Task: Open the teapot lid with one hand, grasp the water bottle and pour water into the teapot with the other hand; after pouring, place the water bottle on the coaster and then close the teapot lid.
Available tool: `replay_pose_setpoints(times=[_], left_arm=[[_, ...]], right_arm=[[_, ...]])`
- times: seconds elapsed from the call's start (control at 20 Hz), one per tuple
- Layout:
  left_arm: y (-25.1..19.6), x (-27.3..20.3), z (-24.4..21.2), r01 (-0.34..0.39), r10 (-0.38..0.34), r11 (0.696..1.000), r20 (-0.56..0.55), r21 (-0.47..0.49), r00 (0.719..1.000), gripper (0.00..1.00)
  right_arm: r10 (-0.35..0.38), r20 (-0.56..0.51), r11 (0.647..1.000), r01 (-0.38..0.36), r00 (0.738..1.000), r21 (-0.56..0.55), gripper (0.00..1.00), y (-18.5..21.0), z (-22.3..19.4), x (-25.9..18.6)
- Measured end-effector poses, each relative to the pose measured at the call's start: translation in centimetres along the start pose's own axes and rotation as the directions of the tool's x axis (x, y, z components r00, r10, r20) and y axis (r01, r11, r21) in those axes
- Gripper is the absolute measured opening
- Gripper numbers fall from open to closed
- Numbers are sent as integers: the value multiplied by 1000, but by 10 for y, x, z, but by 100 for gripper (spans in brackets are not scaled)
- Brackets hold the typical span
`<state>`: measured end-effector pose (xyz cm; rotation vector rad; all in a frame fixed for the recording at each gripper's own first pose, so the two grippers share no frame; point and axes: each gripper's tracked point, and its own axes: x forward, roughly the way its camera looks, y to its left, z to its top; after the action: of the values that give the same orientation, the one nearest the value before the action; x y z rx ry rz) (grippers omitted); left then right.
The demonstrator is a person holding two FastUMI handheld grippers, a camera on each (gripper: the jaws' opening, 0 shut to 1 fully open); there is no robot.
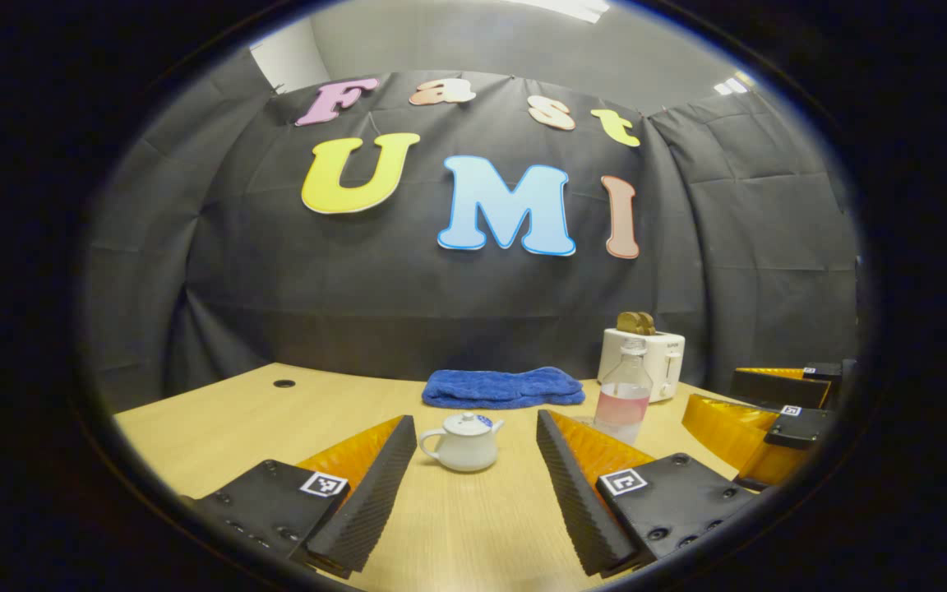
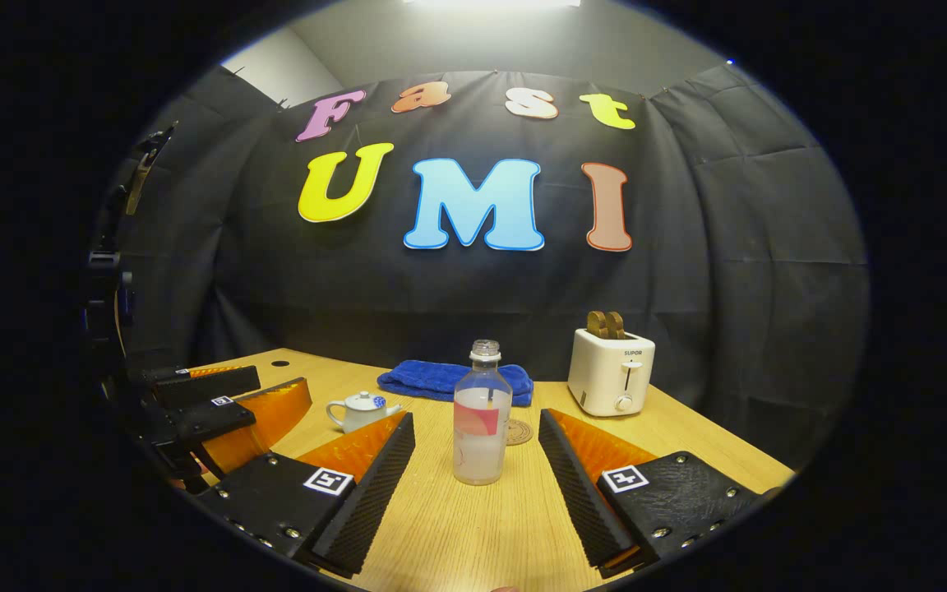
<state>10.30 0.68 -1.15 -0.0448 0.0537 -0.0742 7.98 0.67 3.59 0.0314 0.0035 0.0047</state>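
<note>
Nearest the lens, at the bottom of the left gripper view, the left gripper [image 1: 467, 485] stands wide, holding nothing, its fingers framing the teapot [image 1: 463, 442] just above centre-bottom. Its lid [image 1: 465, 423] is on. At the bottom of the right gripper view the right gripper [image 2: 473, 485] is equally wide and empty, with the water bottle [image 2: 482, 427] upright between its fingers but untouched, cap off as far as I can tell. The coaster [image 2: 519, 432] lies just behind the bottle, right of centre. On the wooden table [image 2: 457, 534], a blue towel [image 2: 441, 380] and toaster [image 2: 610, 372] sit further back. My worry is that the small lid knob could slip from wide fingers, and that squeezing the uncapped bottle too hard may spill water.
</note>
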Motion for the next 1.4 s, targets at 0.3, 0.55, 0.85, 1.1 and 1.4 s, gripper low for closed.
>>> replay_pose_setpoints(times=[0.3, 0.55, 0.85, 1.1, 1.4], left_arm=[[0, 49, 0, 53, -53, 998, -26, 21, 998, 95], [7, 80, 4, 62, -61, 998, -23, 17, 998, 95], [5, 115, -16, 116, -115, 993, -40, 20, 993, 95], [3, 141, -36, 119, -115, 992, -98, 33, 989, 95], [2, 166, -64, 152, -146, 988, -157, 24, 977, 95]], right_arm=[[-54, -2, 998, 54, 999, -25, 95, -12, 9, 42], [-66, -35, 997, 64, 997, -44, 94, -17, 4, 78], [-49, -88, 999, 48, 995, -11, 94, -12, -22, 110], [-56, -130, 998, 53, 990, -27, 95, -11, -43, 123], [-37, -163, 999, 31, 986, -43, 95, -6, -57, 123]])
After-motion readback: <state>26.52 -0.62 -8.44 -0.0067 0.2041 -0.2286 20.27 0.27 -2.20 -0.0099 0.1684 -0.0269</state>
